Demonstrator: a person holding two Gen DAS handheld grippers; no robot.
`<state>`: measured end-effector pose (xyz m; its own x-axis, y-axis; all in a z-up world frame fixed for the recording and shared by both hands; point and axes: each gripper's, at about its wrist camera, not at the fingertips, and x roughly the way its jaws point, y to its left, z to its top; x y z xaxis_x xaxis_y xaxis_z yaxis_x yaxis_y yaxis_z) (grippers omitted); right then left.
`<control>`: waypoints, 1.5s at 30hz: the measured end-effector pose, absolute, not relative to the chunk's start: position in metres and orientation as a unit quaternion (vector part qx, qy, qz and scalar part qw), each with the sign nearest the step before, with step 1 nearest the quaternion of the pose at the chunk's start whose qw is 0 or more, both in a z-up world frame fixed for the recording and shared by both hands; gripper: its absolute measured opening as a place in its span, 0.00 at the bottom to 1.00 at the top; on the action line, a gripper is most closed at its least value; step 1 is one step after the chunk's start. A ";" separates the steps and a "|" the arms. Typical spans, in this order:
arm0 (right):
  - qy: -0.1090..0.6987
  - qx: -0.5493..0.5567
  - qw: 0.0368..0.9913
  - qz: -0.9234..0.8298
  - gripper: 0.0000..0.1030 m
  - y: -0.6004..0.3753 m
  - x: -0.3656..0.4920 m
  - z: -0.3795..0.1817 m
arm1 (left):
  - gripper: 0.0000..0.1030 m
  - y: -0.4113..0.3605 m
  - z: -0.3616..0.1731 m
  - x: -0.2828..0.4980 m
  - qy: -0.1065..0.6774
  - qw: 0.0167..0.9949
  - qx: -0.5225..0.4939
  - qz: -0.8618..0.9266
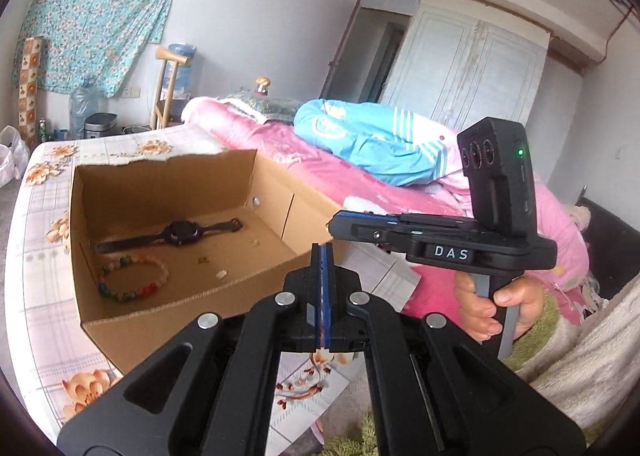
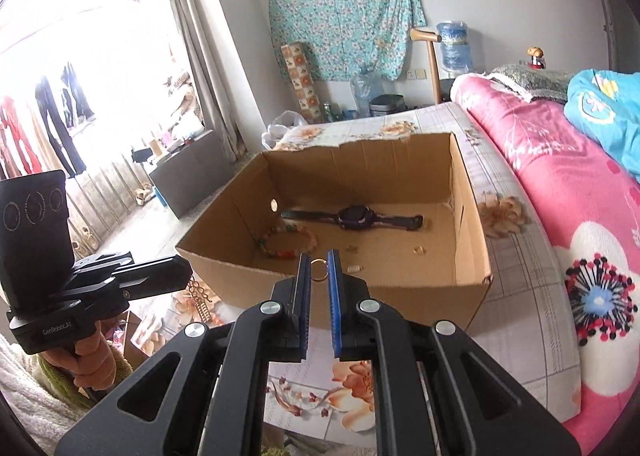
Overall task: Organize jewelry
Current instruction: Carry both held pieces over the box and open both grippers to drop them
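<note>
Your left gripper (image 1: 325,252) has its jaws pressed flat together, blue pads touching, with nothing visible between them. Your right gripper (image 2: 319,262) is nearly closed, and a small gold ring (image 2: 319,269) sits pinched between its blue pads near the tips, hanging in the narrow gap.

Both tools hover over the bed (image 1: 40,240), above the near side of an open cardboard box (image 2: 472,215). From your right gripper, the box lies straight ahead and below, its near wall just under the fingertips. Inside, a dark watch (image 2: 352,217) lies flat with its strap stretched out, ahead of the tips toward the far wall. A beaded bracelet (image 2: 288,242) lies in a loop ahead and slightly left, between the watch and the near wall. Ahead and to the right, on the box floor, a small pale ring (image 2: 419,250) lies apart from the rest, and a tiny spring-like piece (image 2: 354,268) sits just right of the right pad. One more small bit near the middle of the floor is too small to name.

From your left gripper, the box is ahead and to the left, with the watch (image 1: 180,234) farther off and the bracelet (image 1: 132,276) nearer. Your right hand (image 1: 496,304) and its tool are just to the right of the left tips. In the right view, your left hand (image 2: 86,360) is off to the left, beside the box.
</note>
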<state>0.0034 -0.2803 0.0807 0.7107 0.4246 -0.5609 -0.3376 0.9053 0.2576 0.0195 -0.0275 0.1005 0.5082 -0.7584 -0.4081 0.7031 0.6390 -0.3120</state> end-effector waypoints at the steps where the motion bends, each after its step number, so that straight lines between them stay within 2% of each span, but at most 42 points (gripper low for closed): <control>1: 0.316 0.069 0.922 0.212 0.08 -0.280 0.009 0.085 | 0.00 -0.030 0.106 0.024 0.255 0.870 -0.049 -0.419; 5: 0.326 0.075 0.913 0.234 0.08 -0.284 0.040 0.093 | 0.00 -0.040 0.114 0.057 0.263 0.876 -0.038 -0.403; 11: 0.380 0.055 0.894 0.231 0.08 -0.285 0.096 0.086 | 0.00 -0.050 0.085 0.133 0.381 0.855 -0.051 -0.349; 18: 0.432 0.024 0.874 0.221 0.09 -0.282 0.136 0.067 | 0.00 -0.055 0.060 0.165 0.444 0.839 -0.052 -0.311; 24: 0.444 0.030 0.870 0.213 0.09 -0.285 0.149 0.060 | 0.08 -0.056 0.053 0.168 0.452 0.837 -0.063 -0.303; 30: 0.438 0.047 0.873 0.212 0.09 -0.292 0.151 0.062 | 0.10 -0.050 0.056 0.165 0.445 0.844 -0.065 -0.292; 33: 0.431 0.053 0.875 0.213 0.09 -0.295 0.150 0.066 | 0.17 -0.047 0.062 0.161 0.430 0.853 -0.060 -0.290; 41: 0.419 0.072 0.880 0.213 0.09 -0.302 0.143 0.077 | 0.27 -0.041 0.081 0.139 0.391 0.872 -0.050 -0.291; 45: 0.396 0.084 0.888 0.215 0.10 -0.309 0.124 0.091 | 0.36 -0.034 0.093 0.115 0.365 0.883 -0.040 -0.293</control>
